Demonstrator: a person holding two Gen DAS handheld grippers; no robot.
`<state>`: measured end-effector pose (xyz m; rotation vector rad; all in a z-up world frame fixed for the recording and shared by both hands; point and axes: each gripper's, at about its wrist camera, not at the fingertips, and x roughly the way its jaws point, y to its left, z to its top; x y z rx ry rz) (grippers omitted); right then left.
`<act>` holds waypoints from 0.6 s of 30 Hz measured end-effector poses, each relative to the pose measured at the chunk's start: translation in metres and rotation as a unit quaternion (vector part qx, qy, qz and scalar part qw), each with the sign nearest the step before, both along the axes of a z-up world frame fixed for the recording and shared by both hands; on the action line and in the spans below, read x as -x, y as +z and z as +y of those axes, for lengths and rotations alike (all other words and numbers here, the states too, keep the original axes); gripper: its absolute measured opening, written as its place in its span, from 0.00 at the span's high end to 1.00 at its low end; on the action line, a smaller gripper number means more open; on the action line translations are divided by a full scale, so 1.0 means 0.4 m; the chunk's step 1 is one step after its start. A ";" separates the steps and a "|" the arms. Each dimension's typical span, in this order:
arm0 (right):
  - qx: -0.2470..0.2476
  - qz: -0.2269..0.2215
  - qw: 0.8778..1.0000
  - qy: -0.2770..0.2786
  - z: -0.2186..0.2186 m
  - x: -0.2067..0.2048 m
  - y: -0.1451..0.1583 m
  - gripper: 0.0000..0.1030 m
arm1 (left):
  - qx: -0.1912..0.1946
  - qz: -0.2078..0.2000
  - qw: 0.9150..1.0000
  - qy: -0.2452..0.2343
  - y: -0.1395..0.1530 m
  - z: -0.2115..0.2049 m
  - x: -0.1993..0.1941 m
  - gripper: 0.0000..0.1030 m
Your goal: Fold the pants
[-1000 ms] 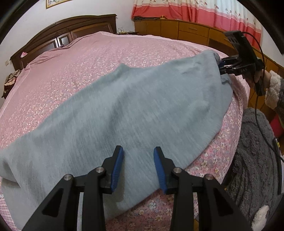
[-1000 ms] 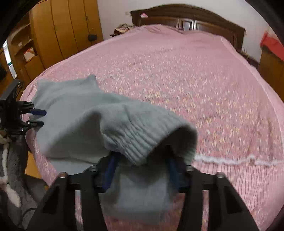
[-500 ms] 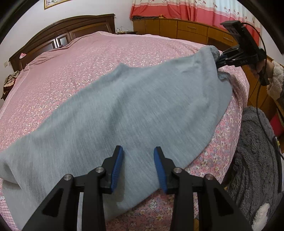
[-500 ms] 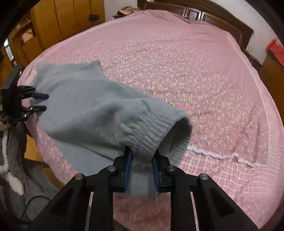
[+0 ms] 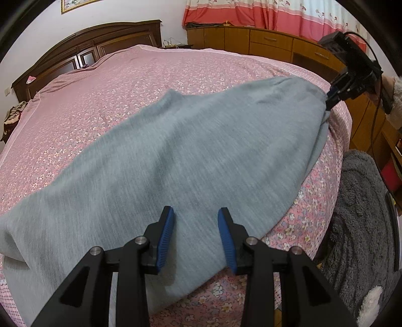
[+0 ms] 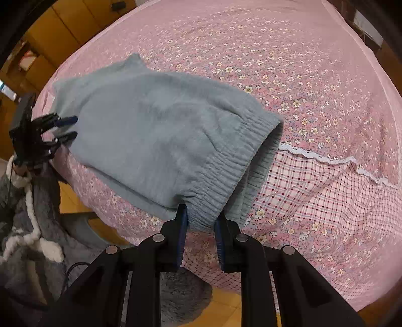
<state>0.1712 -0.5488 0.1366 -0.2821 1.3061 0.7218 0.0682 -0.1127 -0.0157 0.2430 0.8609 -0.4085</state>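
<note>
pants: grey knit pants (image 5: 191,156) lie lengthwise along the near edge of the bed, one layer folded over another, a lower layer peeking out along the near side.
waistband: the ribbed elastic waistband (image 6: 226,173) sits at the right end, lifted a little off the cover and gaping open.
right gripper: the right gripper (image 6: 199,221) is clamped on the waistband's near corner, cloth bunched between its blue pads; from the left wrist view it (image 5: 334,96) shows at the far end of the pants.
left gripper: the left gripper (image 5: 196,221) hovers over the middle of the pants with jaws spread apart, nothing between them; in the right wrist view it (image 6: 67,128) is at the far edge of the cloth.
bedspread: pink floral bedspread (image 5: 120,83) under the pants, with a checked panel and white lace trim (image 6: 326,158) beside the waistband.
surroundings: dark wooden headboard (image 5: 95,42), orange-wood cabinets (image 5: 263,42), red curtains (image 5: 263,12).
</note>
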 end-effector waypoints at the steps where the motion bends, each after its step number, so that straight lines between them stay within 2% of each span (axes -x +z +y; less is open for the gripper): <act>1: -0.011 0.004 1.000 -0.008 -0.007 -0.004 0.007 0.79 | 0.000 0.000 1.000 0.000 0.001 0.000 0.001 0.63; 5: -0.050 0.007 0.998 -0.030 -0.045 -0.030 0.062 0.79 | -0.002 0.002 1.000 -0.005 0.004 -0.001 0.001 0.63; 8: -0.044 0.019 0.998 -0.031 -0.059 -0.060 0.083 0.79 | -0.004 0.005 1.000 -0.009 0.006 -0.002 -0.001 0.62; 10: -0.024 0.039 0.999 -0.029 -0.057 -0.074 0.056 0.78 | -0.005 0.005 1.000 -0.012 0.006 -0.002 -0.003 0.62; 13: 0.021 0.073 0.997 -0.018 -0.041 -0.071 -0.028 0.78 | -0.005 0.005 1.000 -0.011 0.006 -0.007 -0.006 0.61; 15: 0.013 0.079 0.997 -0.024 -0.039 -0.069 -0.051 0.78 | -0.003 0.004 1.000 -0.010 0.005 -0.009 -0.007 0.61; 18: -0.019 0.065 0.997 -0.045 -0.051 -0.068 -0.049 0.76 | -0.002 0.003 1.000 -0.009 0.003 -0.014 -0.007 0.61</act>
